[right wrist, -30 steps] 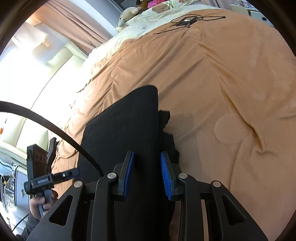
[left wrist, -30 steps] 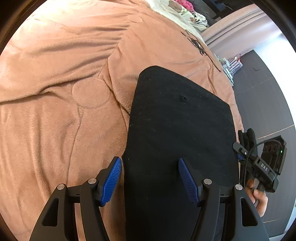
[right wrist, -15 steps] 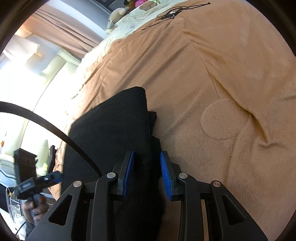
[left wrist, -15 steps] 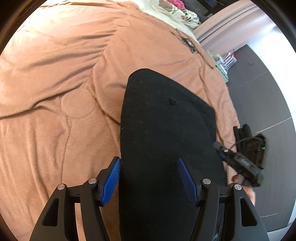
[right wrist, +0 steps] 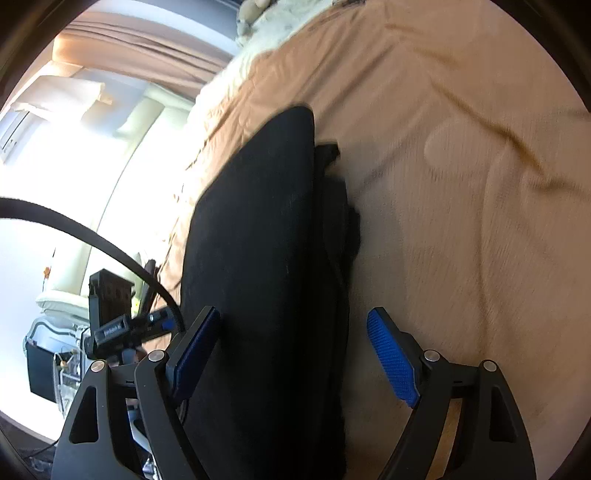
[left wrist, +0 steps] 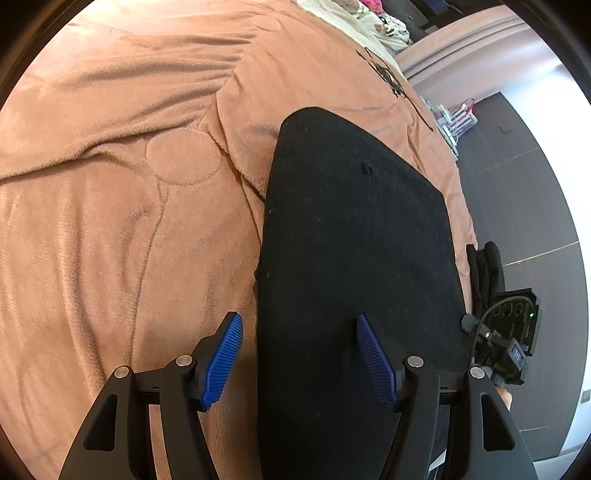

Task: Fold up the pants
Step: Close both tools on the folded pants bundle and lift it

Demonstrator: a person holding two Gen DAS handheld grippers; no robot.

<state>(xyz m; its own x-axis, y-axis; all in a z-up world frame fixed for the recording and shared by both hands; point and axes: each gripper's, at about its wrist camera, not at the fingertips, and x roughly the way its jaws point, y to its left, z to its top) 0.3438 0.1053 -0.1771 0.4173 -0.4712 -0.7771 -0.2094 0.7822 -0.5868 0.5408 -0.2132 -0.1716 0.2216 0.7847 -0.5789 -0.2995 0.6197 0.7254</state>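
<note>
Through my left wrist camera, my left gripper (left wrist: 297,356) stands wide open with nothing between its blue pads (left wrist: 223,360). The left pad hangs over the orange blanket (left wrist: 110,221); the right pad sits over the black cloth. The pants (left wrist: 354,258) lie folded into a long dark slab on the blanket, running from the near edge between my fingers away to a rounded far end. Their left edge passes between my two pads. A stitched circle (left wrist: 183,157) shows in the blanket to the left of the pants. Far off on the bed lies a tangle of black cable (left wrist: 388,75), and beyond it pale bedding (left wrist: 369,22). At the right, past the pants' edge, I see my other gripper (left wrist: 506,339) over the dark floor (left wrist: 517,184).

Through my right wrist camera, which is somewhat blurred, my right gripper (right wrist: 291,354) is also spread wide and grips nothing. The pants (right wrist: 258,258) fill the gap, closer to the left pad, and their stacked layers show along the right edge. The right pad (right wrist: 393,360) is clear of the cloth, above blanket (right wrist: 461,221). On the left I see my left gripper (right wrist: 118,321), a black cable (right wrist: 74,229) arcing across, and a bright window with curtains (right wrist: 122,40).
</note>
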